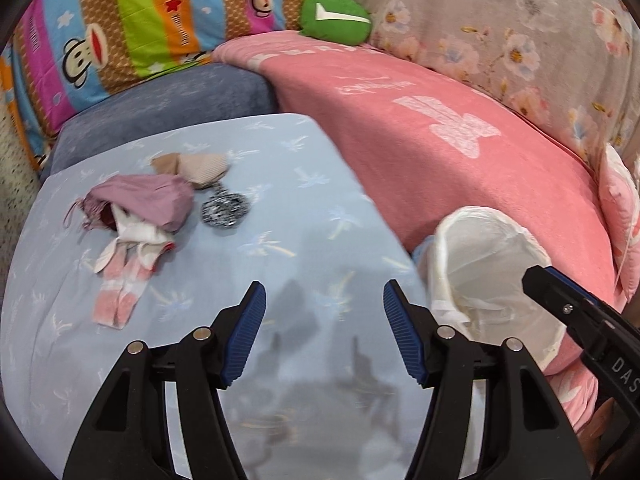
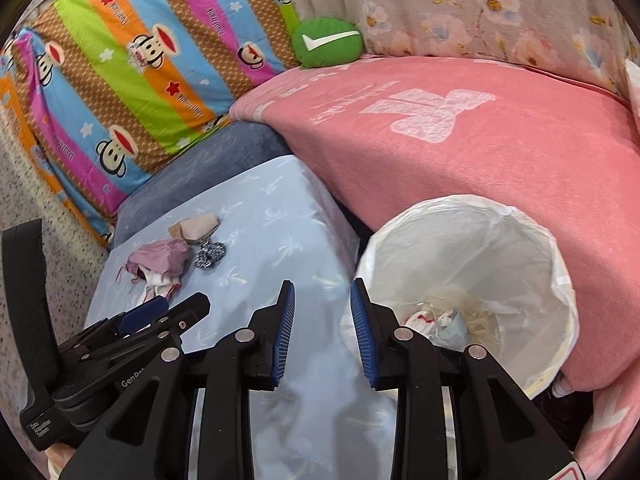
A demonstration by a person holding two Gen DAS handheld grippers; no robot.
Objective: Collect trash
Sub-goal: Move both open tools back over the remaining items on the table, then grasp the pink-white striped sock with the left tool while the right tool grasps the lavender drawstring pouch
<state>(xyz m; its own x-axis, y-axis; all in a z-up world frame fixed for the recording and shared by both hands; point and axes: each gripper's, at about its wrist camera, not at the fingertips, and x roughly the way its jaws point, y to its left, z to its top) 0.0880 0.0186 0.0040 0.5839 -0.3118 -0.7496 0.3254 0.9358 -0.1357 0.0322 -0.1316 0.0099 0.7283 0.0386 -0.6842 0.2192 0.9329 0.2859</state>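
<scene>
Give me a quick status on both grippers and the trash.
Left gripper open, empty. Right gripper open, empty. Trash pile on the blue-covered table; lined bin already has scraps. Nothing in the way.

Home bedroom/living rm. Pink blanket [image 2: 500,168], cartoon-monkey striped bedding [image 2: 132,80], floral quilt [image 1: 512,28]. Lined bin [image 2: 472,264] w/ trash.

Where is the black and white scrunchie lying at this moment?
The black and white scrunchie lies on the light blue cloth, left of centre in both views, between the beige piece and the mauve pouch.
</scene>
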